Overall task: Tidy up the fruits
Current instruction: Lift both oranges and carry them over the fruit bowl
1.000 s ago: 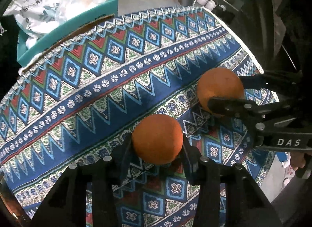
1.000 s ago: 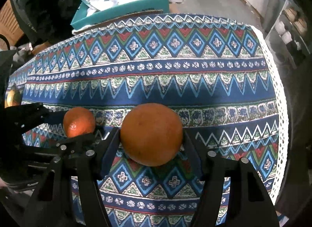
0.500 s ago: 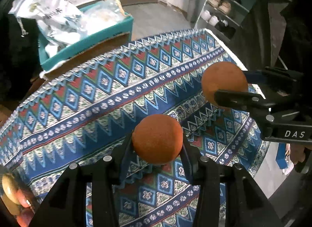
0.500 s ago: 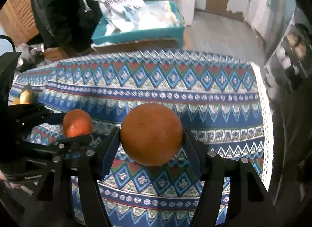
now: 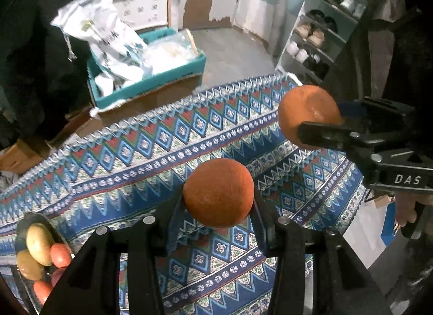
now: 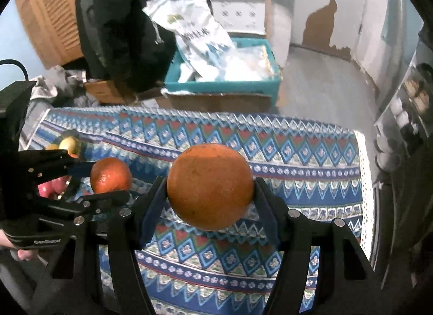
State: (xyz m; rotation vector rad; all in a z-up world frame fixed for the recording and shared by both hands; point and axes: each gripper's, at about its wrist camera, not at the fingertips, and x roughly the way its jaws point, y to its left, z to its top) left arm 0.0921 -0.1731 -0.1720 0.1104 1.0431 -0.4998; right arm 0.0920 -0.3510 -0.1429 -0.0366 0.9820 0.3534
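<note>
My left gripper (image 5: pixel 217 206) is shut on a small orange (image 5: pixel 218 192) and holds it in the air above the patterned tablecloth (image 5: pixel 135 152). My right gripper (image 6: pixel 209 195) is shut on a larger orange (image 6: pixel 210 186), also clear of the cloth (image 6: pixel 297 158). Each wrist view shows the other gripper beside it: the right gripper (image 5: pixel 324 118) with its orange (image 5: pixel 308 116) to the right, the left gripper (image 6: pixel 108 179) with its orange (image 6: pixel 111 175) to the left. A bowl (image 5: pixel 20 229) of mixed fruit sits at the table's left end, and the right wrist view shows its fruit (image 6: pixel 69 144).
Beyond the table's far edge a teal crate (image 5: pixel 146 82) with white bags stands on cardboard boxes. A shoe rack (image 5: pixel 324 30) stands at the right. The cloth's white lace edge (image 6: pixel 364 179) marks the table's right end. A hand (image 5: pixel 406 206) holds the right gripper's handle.
Both grippers have risen well above the cloth with their oranges still gripped. More of the room shows, and the fruit bowl has come into view at the left.
</note>
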